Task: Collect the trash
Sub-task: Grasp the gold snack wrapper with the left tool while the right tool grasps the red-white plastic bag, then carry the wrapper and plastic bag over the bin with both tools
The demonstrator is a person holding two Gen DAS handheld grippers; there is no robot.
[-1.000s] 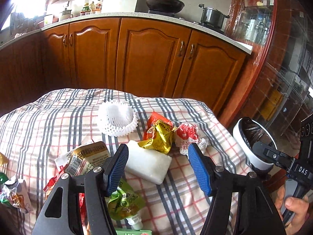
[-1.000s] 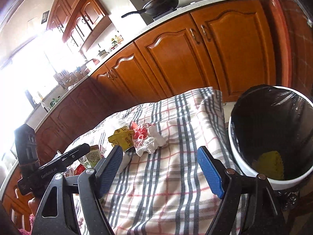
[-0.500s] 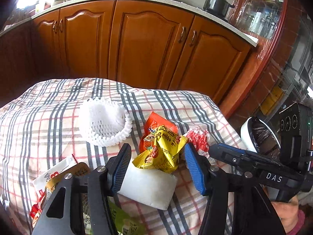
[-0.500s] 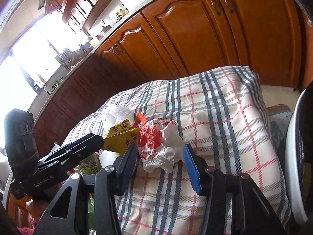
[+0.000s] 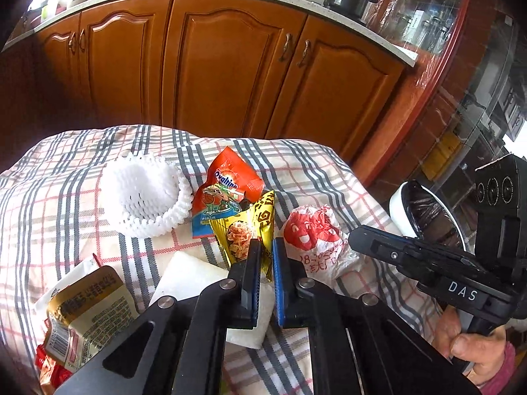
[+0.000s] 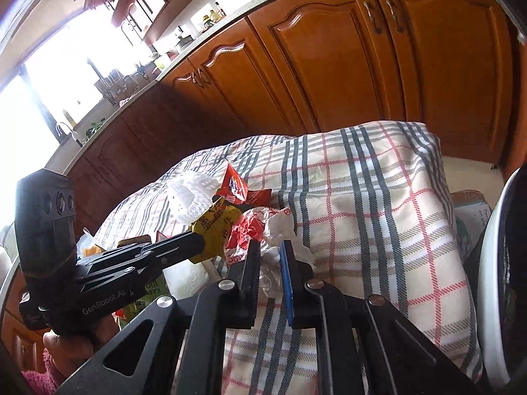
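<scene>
Wrapper (image 5: 252, 227) upright btwn fingers (image 5: 252, 273)

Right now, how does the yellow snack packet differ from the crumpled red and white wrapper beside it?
The yellow snack packet is shiny foil standing up in a peak; the crumpled red and white wrapper is soft and balled up. The packet is pinched by the left gripper, the wrapper by the right gripper. The packet leans against an orange sachet; the wrapper sits nearer the bin. Both lie on the checked cloth.
</scene>
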